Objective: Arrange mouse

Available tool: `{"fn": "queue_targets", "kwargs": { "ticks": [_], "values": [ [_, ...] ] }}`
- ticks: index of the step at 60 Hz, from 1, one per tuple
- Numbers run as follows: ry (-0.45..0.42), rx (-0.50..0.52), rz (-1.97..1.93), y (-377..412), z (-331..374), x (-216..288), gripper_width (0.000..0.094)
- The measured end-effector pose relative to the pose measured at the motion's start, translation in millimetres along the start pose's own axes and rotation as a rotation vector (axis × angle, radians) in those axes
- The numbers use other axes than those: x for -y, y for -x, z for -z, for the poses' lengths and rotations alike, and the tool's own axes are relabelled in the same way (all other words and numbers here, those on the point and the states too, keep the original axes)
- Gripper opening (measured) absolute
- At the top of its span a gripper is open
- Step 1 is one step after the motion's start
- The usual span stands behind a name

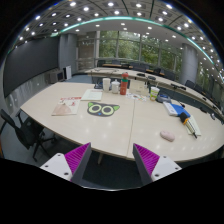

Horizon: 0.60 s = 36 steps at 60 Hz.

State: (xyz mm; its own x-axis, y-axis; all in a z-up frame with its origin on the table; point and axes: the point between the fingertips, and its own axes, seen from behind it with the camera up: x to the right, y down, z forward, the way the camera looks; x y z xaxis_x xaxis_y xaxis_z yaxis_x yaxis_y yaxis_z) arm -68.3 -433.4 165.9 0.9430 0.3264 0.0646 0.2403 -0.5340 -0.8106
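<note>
Two fingers: the tongs (113, 160) are spread wide with nothing between them, pink pads (76, 157) facing inward, held above the near edge of the desk (105, 130).
Height: the tongs look well above the desk top, not touching anything.
Desk: a large pale top made of joined sections, bare in the stretch just ahead of the fingers.
Mouse: a small pale rounded thing (168, 137) lies on the desk beyond the right finger, well apart from it; it is most likely the mouse, though too small to be sure.
Beside it: a long pale item (190, 126) lies just to its right, and a blue item (176, 109) sits farther back.
Middle: a mat with dark rings (102, 107) lies flat near the desk's centre, papers (68, 105) to its left.
Far: bottles and cups (116, 86) stand in a cluster at the back, with chairs and windows behind.
Handling: I judge the mouse light, rigid and smooth-shelled, so it may slip or skate on the desk if pinched high on the curved back.
Grip: best taken low across its two long sides, fingers squared to it.
Progress: the mouse is not yet reached.
</note>
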Motion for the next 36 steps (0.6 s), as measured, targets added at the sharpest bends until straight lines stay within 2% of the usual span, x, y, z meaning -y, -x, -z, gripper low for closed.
{"fn": "queue_targets", "kwargs": {
  "ticks": [14,23,36],
  "values": [
    [0.057,-0.138,-0.01,-169,-56,-69,0.0852],
    [0.044,-0.19,-0.053,-261,-111,-80,0.0851],
    [0.07,-0.217,-0.084,-335,-187,-85,0.0848]
  ]
}}
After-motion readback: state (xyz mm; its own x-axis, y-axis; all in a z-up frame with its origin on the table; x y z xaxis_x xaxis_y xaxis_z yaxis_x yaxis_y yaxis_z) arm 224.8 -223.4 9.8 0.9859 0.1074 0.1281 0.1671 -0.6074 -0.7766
